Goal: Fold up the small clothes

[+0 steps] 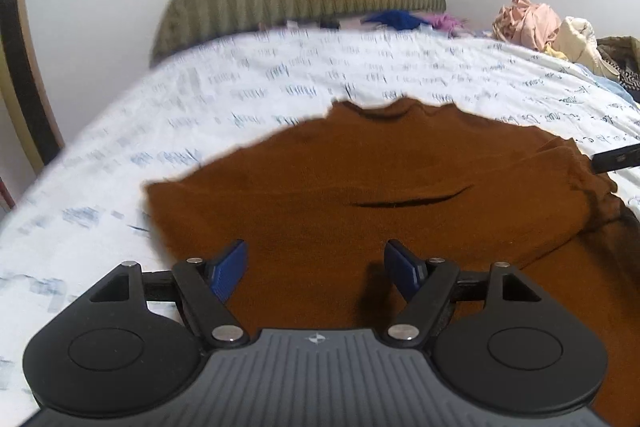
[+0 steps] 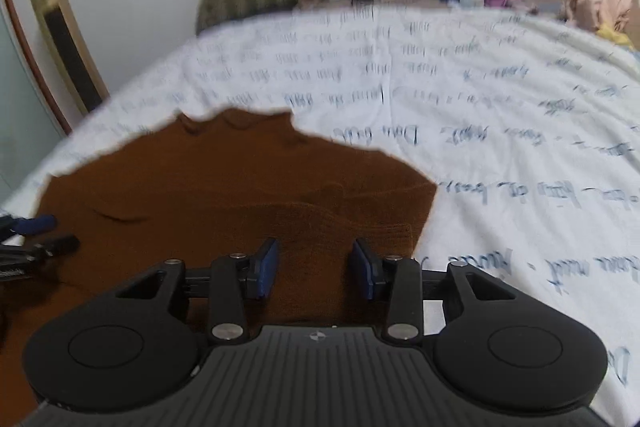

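Brown sweater [image 1: 360, 179]: flat on the bed [image 1: 240, 87], near edge cut off under my tools; folded sleeve at right. My left gripper [image 1: 314, 263]: jaws wide, empty. My right gripper [image 2: 314, 263]: jaws part-open, empty. Far clothes pile [image 1: 532, 23]: blurred. Bare sheet far and right

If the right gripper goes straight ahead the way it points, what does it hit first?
Most likely the brown garment: the right gripper hangs open over its folded edge, angled down at the cloth. Depth is hard to judge.
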Motion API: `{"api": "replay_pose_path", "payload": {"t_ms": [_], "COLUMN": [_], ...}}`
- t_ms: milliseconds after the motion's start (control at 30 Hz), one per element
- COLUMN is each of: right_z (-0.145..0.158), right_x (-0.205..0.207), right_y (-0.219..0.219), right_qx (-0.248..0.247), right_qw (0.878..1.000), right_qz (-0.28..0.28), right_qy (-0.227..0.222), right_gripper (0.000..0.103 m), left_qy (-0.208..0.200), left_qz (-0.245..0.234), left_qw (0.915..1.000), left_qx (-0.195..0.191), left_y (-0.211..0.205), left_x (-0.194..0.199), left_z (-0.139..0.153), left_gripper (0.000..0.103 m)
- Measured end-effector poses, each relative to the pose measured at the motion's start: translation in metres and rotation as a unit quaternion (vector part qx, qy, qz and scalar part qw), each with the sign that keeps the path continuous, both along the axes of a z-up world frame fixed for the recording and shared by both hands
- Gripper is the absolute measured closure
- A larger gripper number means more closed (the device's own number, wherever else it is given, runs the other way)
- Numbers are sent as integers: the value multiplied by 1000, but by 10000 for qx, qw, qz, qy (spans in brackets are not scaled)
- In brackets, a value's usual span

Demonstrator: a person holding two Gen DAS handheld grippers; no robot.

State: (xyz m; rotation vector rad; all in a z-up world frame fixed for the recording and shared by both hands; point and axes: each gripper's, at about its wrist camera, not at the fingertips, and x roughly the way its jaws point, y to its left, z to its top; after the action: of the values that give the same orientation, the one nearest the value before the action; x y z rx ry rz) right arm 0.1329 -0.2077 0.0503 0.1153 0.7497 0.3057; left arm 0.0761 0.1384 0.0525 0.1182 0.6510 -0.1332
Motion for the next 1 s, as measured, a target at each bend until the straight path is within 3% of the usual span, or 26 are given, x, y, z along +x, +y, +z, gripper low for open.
{"api": "replay_pose_path", "payload": {"t_ms": [167, 300, 600, 733, 867, 1000], "right_z": [28, 40, 27, 15, 2, -10], "right_x": [-69, -126, -252, -284, -299, -311], "right_y": [-24, -47, -72, -79, -89, -89], "right_qx": [275, 507, 727, 949, 1404, 1545], "right_qw": [9994, 9983, 9963, 9939, 9873, 9847], "right_qz": [128, 269, 389, 372, 330, 285], "right_qy": [-182, -97, 242, 415, 668, 748], "right_gripper": [54, 46, 41, 41, 40, 38], "left_qy": [-251, -210, -305, -185, -124, -74], "left_qz": [62, 241, 500, 424, 148, -29], "left_qw": [9994, 9992, 9977, 9988, 9993, 9981], "left_qx": [211, 231, 329, 162, -312, -617], "left_y": [26, 49, 64, 67, 67, 63], "left_x": [-59, -115, -224, -250, -269, -284], "left_z": [23, 33, 26, 16, 8, 0], "left_gripper": [28, 27, 27, 27, 27, 27]}}
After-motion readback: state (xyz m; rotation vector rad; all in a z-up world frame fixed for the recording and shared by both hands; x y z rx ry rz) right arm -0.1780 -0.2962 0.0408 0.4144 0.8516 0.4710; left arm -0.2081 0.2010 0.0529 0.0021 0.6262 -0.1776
